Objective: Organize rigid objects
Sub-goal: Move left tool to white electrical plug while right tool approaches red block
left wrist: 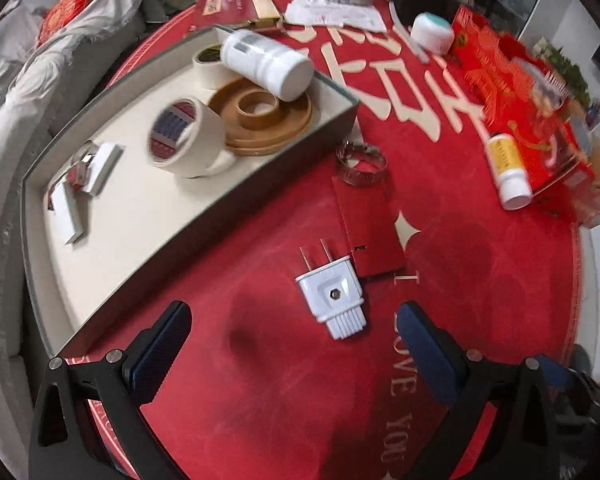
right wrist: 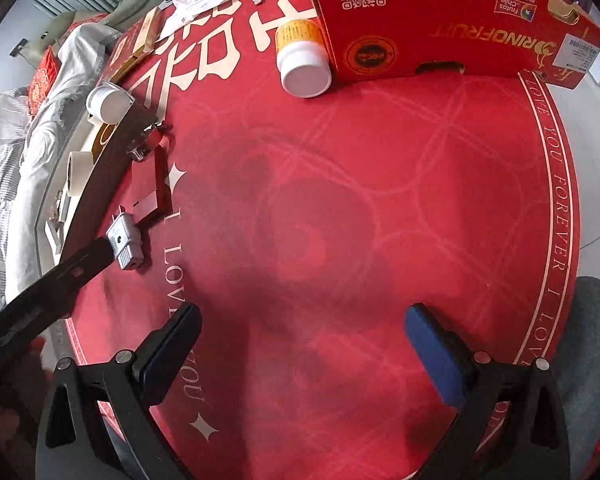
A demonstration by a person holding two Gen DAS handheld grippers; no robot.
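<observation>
A white plug (left wrist: 330,286) lies on the red tablecloth just ahead of my left gripper (left wrist: 292,340), which is open and empty. Beyond the plug lie a flat red card box (left wrist: 370,232) and a metal ring (left wrist: 362,162). The grey tray (left wrist: 236,188) at the left holds two tape rolls (left wrist: 182,136), a brown ring-shaped reel (left wrist: 266,120), a white bottle (left wrist: 266,62) and small white boxes (left wrist: 100,168). My right gripper (right wrist: 302,338) is open over bare cloth. An orange-labelled white bottle (right wrist: 302,58) lies on its side far ahead; the plug (right wrist: 124,242) is at the left.
A red fruit carton (right wrist: 440,20) stands at the far right of the table. A white jar (left wrist: 432,32), papers (left wrist: 336,10) and a flat red-and-cream box (left wrist: 236,6) crowd the far edge. Grey and white cloth (left wrist: 28,92) is draped to the left of the table. The left gripper's arm (right wrist: 44,284) crosses the right wrist view.
</observation>
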